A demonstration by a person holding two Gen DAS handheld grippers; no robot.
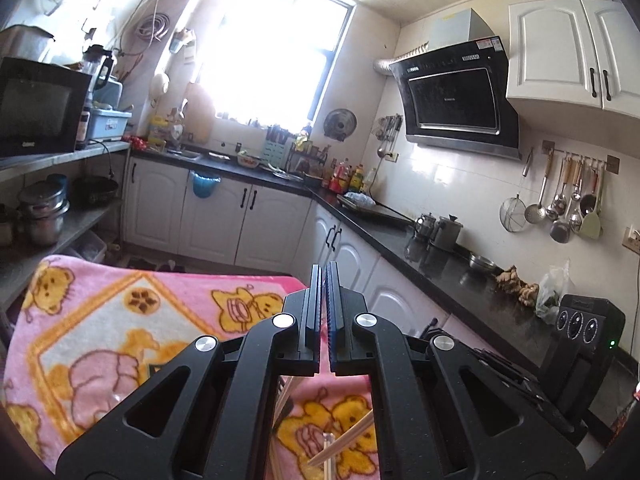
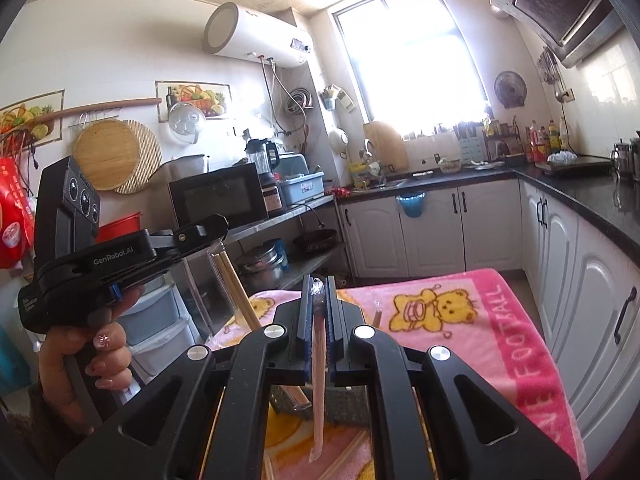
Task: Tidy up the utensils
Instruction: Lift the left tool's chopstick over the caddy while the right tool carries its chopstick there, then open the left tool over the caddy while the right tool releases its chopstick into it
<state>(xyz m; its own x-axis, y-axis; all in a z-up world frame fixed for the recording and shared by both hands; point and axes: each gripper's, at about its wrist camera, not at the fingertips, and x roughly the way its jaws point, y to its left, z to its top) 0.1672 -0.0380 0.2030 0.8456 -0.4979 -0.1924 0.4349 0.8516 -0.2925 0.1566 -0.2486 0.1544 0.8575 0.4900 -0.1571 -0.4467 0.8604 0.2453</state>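
the right tongs [image 2: 319, 300] are pinching a plastic-wrapped pair of pale pink chopsticks [image 2: 319, 384], the crinkled clear wrapper tip poking up between the fingers and the long end hanging down toward the pink cartoon-bear blanket [image 2: 472, 344] that covers the counter. the left tongs [image 2: 218, 236], seen from the right wrist view out on the left and up in the air, hold a clear-wrapped bundle of light wooden chopsticks [image 2: 236, 288] that slants down from them. from the left wrist view those same tongs [image 1: 324, 300] look pressed almost together with only a thin slit, and the bundle itself is hidden between the blades.

to my eye this is the carrying step: both sets are lifted and not yet put anywhere. under the right tongs sits a grey woven-looking container [image 2: 348, 404], partly hidden, with a brown-tipped stick in it; that seems the likely place, so the next move would call for lowering the pink pair upright into it and letting go gently.

the left view alone shows loose wooden chopsticks [image 1: 344, 440] lying on the blanket below; only the right view shows the person's hand [image 2: 88, 364] and the container.
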